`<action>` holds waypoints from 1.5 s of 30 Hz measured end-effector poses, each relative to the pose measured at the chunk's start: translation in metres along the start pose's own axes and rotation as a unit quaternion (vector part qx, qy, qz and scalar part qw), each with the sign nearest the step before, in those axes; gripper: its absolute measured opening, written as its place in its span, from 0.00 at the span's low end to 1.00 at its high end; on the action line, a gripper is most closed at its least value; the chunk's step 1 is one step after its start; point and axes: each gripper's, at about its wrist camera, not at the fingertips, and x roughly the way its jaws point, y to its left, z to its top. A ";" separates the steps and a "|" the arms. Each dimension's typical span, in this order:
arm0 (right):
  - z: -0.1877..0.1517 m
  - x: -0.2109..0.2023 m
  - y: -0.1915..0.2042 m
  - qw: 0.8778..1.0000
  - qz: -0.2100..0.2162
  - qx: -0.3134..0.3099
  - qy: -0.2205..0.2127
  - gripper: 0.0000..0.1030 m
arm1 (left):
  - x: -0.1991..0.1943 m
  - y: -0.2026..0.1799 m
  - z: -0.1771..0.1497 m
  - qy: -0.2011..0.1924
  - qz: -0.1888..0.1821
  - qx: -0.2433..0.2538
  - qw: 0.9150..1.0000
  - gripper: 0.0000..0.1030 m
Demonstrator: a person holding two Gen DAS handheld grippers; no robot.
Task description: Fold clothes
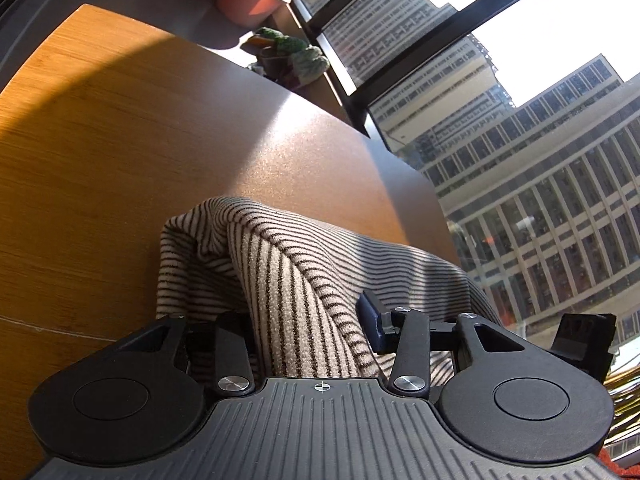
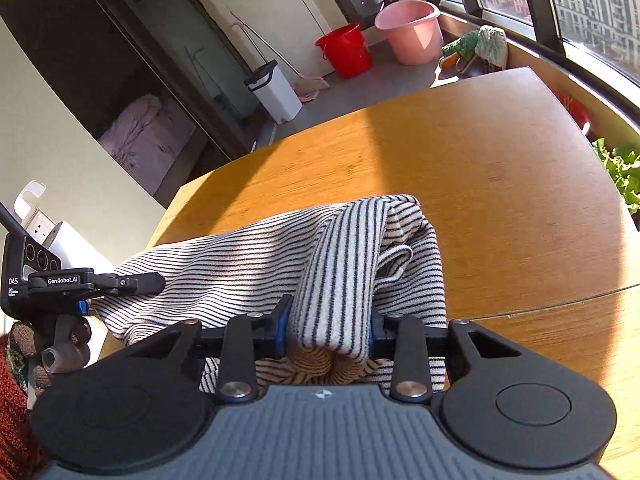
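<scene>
two tongs each have a bunched ridge of the same striped garment between their jaws. the right gripper (image 2: 330,330) is clamped on a rolled fold of the cloth (image 2: 348,264), its blue pads pressed against both sides, and the cloth sags out beneath them toward the camera. the left gripper (image 1: 304,332) has a thick fold running up between its fingers; the right-hand pad sits against the fabric, but the other finger is buried behind the cloth, so whether it truly pinches i cannot tell (it looks closed down on the fold, as a judgement). in the right wrist view the left gripper shows again at the far left edge, its finger (image 2: 136,282) laid on the cloth's edge, so the garment's long axis runs from one tool across to the other, with the free bulk lying ahead of both on the table (image 2: 500,184). each hand is nearest its own end; neither has the advantage. the coming move, i judge, turns on that slack span between them: drawing apart would flatten it, carrying forward would lay it over. the cloth is a soft ribbed knit, cream with thin dark stripes, limp and apt to slump. the table is smooth wood-grain, half in sun. beyond it stand a pink tub (image 2: 410,32) and a red bucket (image 2: 346,50).
</scene>
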 end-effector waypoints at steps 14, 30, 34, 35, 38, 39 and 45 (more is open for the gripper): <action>0.048 -0.019 0.025 0.996 0.012 -0.025 -0.084 0.22 | -0.017 -0.028 0.032 -0.058 -0.016 0.025 0.998 0.31; -0.040 -0.034 -0.006 0.998 -0.035 0.025 -0.051 0.30 | -0.026 -0.004 -0.063 -0.023 0.018 0.000 1.000 0.40; -0.044 -0.049 -0.003 0.995 -0.064 0.006 -0.075 0.59 | -0.051 -0.001 -0.063 -0.062 0.044 -0.010 0.997 0.60; -0.043 -0.054 0.002 0.993 -0.086 -0.011 -0.086 0.71 | -0.062 -0.003 -0.063 -0.080 0.056 -0.004 0.995 0.68; -0.039 -0.069 0.014 0.986 -0.108 -0.044 -0.117 0.91 | -0.087 -0.016 -0.067 -0.112 0.044 0.002 0.993 0.88; -0.038 -0.073 0.018 0.985 -0.108 -0.052 -0.127 0.96 | -0.093 -0.022 -0.072 -0.118 0.029 0.004 0.993 0.93; -0.022 -0.057 0.042 0.984 -0.054 -0.091 -0.144 1.00 | -0.057 -0.066 -0.086 -0.059 -0.057 0.038 0.996 0.95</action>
